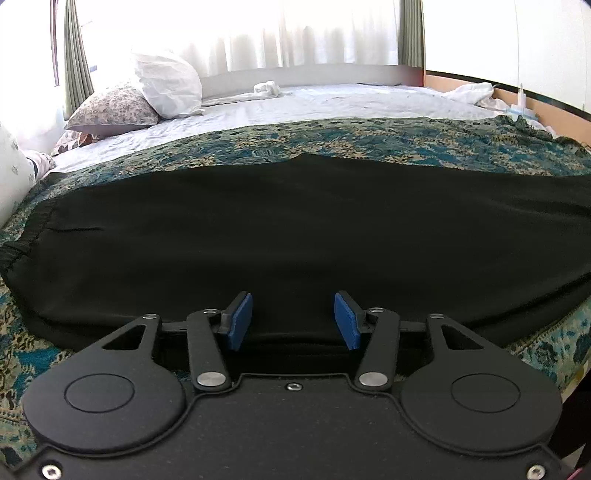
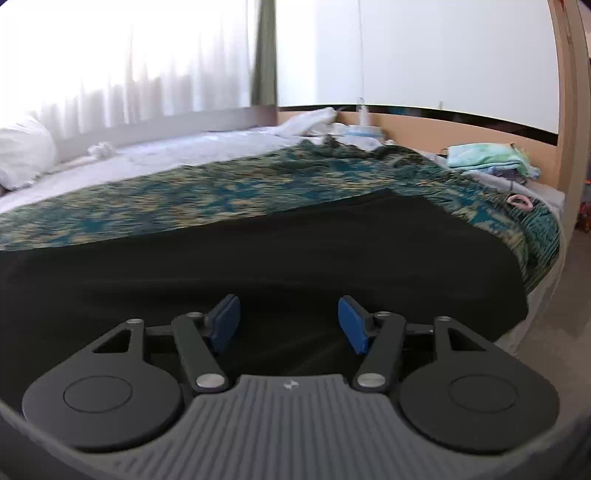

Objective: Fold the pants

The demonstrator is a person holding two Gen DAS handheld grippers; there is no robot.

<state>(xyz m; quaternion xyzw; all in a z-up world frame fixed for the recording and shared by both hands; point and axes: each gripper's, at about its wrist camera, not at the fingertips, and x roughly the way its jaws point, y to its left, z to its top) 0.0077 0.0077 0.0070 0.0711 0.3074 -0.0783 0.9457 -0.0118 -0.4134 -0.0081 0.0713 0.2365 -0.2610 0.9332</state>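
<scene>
Black pants (image 1: 295, 229), label unseen

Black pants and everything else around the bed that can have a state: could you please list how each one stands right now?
Black pants: spread flat on the patterned bedspread, not yet folded.
Patterned bedspread: laid across the bed, rumpled at its far right end.
Left gripper: open, nothing between the pads.
Right gripper: open, empty above the pants.
White curtains: drawn, backlit.
Stack of clothes: folded, piled on the bed's far right corner.
</scene>
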